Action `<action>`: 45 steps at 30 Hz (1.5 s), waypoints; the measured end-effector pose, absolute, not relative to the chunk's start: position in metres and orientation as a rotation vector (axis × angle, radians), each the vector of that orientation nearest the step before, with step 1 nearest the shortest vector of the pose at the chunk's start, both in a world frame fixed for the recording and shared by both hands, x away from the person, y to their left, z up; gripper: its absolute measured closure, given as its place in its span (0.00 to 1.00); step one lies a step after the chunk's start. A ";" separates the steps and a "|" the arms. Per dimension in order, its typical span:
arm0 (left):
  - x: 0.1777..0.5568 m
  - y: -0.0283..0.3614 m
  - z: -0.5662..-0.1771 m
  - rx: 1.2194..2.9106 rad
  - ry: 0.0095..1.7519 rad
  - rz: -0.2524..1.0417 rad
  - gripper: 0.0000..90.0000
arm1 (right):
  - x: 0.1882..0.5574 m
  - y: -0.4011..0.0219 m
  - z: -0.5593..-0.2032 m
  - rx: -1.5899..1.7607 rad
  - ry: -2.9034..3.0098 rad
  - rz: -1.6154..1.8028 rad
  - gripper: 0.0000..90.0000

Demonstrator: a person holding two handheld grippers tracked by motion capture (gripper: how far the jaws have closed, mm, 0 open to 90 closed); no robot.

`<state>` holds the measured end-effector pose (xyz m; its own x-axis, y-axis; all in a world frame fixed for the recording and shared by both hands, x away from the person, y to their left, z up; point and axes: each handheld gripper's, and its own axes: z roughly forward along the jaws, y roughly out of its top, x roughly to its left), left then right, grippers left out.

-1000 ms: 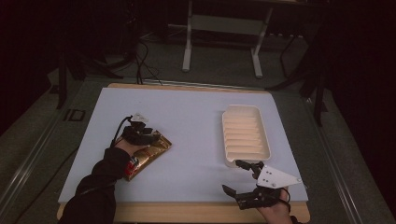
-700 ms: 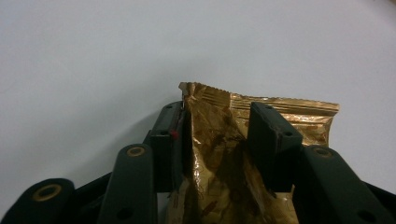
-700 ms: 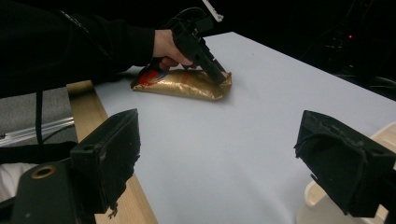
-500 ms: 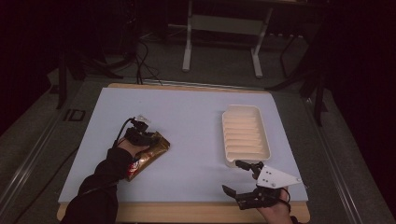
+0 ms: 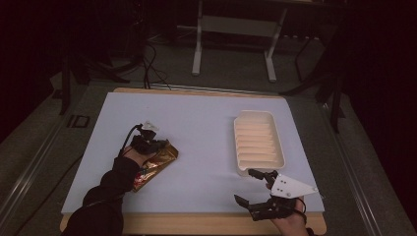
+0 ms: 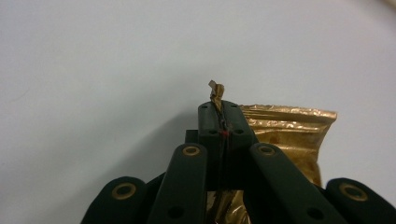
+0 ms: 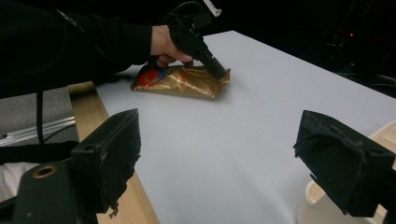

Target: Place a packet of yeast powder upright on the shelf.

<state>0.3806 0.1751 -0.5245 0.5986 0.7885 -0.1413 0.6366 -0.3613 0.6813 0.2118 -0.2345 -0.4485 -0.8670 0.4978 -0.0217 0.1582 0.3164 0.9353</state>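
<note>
Over the worktop point(image 5: 206, 123), in the high view, your left tongs point(image 5: 153, 146) had just been closing and sat on the far end of the gold foil packet point(image 5: 156, 164), which lay flat near the worktop's left side, well apart from the cream ridged tray point(image 5: 258, 142) on the right. Your right tongs point(image 5: 252, 187) hung just short of the tray's near end, spread and holding nothing.

Along the left gripper view, the left tongs point(image 6: 219, 116) were clenched on the packet's point(image 6: 289, 130) crimped seam, with a scrap of foil poking out above the tips. The bite was narrow and sat at one corner of the seam, not across its middle.

Across the right gripper view, your left hand point(image 7: 166, 44) bore the left tongs point(image 7: 219, 70) down at a slant onto the packet's point(image 7: 182, 81) end, and the packet rested on the worktop point(image 7: 261, 102). The right tongs' jaws stood wide apart in the foreground, released.

Judged from this, the step in hand was securing the packet for a lift. Done well, you would have kept the clench firm, raised slowly and straight, and watched for the foil tearing or slipping at that thin corner hold. The packet would likely have swung below the seam, so a steady carry toward the tray would have suited it.
</note>
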 end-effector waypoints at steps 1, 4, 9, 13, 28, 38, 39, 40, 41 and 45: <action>0.379 0.175 -0.523 2.109 1.115 0.278 0.99 | 0.212 -0.234 -0.448 0.590 2.281 1.567 0.16; 0.374 0.172 -0.516 2.110 1.087 0.307 0.99 | 0.212 -0.235 -0.448 0.589 2.280 1.564 0.16; 0.366 0.170 -0.507 2.088 1.066 0.319 0.99 | 0.211 -0.235 -0.447 0.589 2.277 1.564 0.16; 0.358 0.169 -0.498 2.075 1.041 0.332 1.00 | 0.211 -0.235 -0.447 0.591 2.273 1.568 0.16; 0.325 0.165 -0.468 2.002 0.937 0.346 1.00 | 0.211 -0.235 -0.447 0.591 2.271 1.566 0.16; 0.308 0.155 -0.448 1.897 0.879 0.347 1.00 | 0.211 -0.235 -0.446 0.596 2.265 1.567 0.16; 0.307 0.154 -0.447 1.889 0.871 0.345 1.00 | 0.212 -0.235 -0.446 0.596 2.262 1.565 0.16; 0.305 0.150 -0.445 1.870 0.855 0.336 1.00 | 0.212 -0.236 -0.446 0.599 2.263 1.567 0.16; 0.304 0.148 -0.444 1.871 0.849 0.326 1.00 | 0.212 -0.236 -0.446 0.598 2.261 1.567 0.16; 0.300 0.138 -0.445 1.858 0.791 0.331 1.00 | 0.212 -0.236 -0.445 0.602 2.254 1.566 0.16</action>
<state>0.3004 0.1382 -0.4446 0.7442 0.6553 -0.1294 0.3678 -0.2403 0.8983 0.2117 -0.2359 -0.4453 -0.8561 0.5160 -0.0289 0.1531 0.3066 0.9394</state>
